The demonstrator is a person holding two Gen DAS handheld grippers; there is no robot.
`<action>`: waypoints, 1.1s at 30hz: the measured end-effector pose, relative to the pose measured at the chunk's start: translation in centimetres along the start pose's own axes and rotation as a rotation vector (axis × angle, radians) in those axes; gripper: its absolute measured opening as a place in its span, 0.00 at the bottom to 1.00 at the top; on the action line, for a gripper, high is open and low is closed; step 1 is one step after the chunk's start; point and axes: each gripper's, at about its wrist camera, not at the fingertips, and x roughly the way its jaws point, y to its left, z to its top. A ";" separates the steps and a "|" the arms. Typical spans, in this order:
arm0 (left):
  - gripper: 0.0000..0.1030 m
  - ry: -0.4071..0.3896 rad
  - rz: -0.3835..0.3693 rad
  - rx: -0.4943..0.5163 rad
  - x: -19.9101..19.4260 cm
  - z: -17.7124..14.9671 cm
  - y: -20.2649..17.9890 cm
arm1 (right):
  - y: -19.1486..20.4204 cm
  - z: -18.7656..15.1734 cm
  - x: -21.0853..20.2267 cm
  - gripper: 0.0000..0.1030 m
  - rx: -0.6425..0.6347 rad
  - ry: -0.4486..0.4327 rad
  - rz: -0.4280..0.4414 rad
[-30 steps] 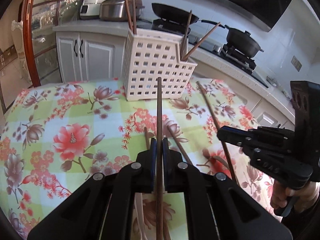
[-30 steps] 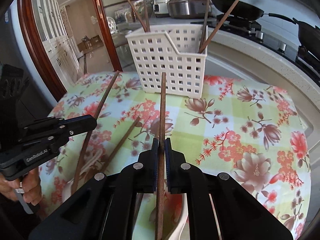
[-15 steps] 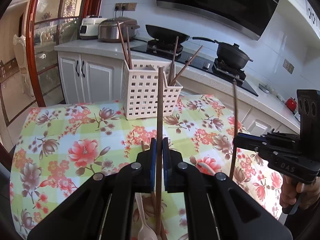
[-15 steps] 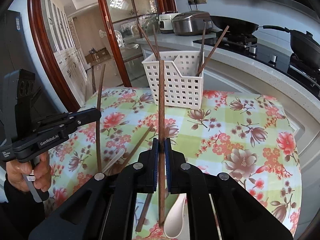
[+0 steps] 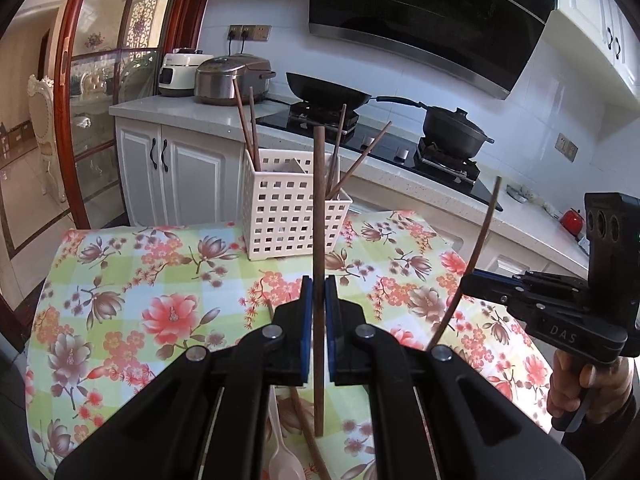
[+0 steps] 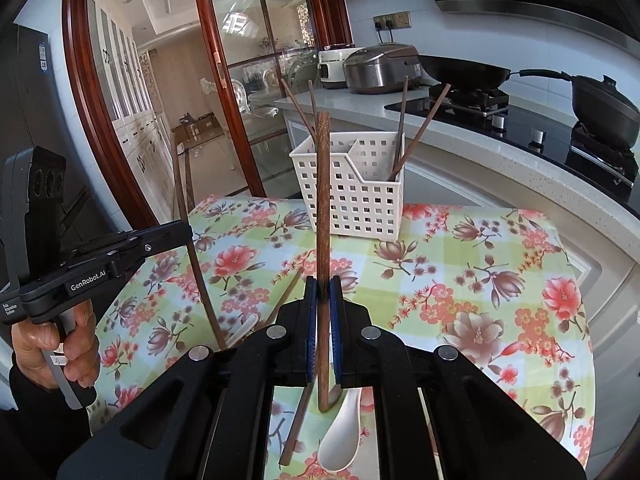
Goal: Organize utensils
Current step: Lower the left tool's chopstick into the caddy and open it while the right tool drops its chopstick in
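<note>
My left gripper (image 5: 319, 292) is shut on a brown chopstick (image 5: 319, 208), held upright above the table. My right gripper (image 6: 322, 292) is shut on another brown chopstick (image 6: 322, 200), also upright. Each gripper shows in the other's view: the right gripper (image 5: 466, 280) at right, the left gripper (image 6: 188, 232) at left. A white lattice utensil basket (image 5: 290, 212) stands at the table's far edge, also seen in the right wrist view (image 6: 352, 192), with several chopsticks in it. A loose chopstick (image 6: 298, 420) and a white spoon (image 6: 340, 436) lie on the table below the grippers.
The table carries a floral cloth (image 5: 140, 288). Behind it runs a kitchen counter (image 5: 180, 108) with a rice cooker (image 5: 232, 80), a wok (image 5: 326, 90) and a pot (image 5: 454, 132) on the stove. A glass door with a red frame (image 6: 212, 80) stands at left.
Both grippers have risen and pulled back from the basket with their chopsticks, which now stand more upright. The basket looks farther away and more of the kitchen shows.
</note>
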 end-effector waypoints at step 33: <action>0.06 -0.175 0.029 0.080 0.2 18.5 -0.2 | -2.3 17.1 -0.1 0.07 -0.062 -0.156 -0.051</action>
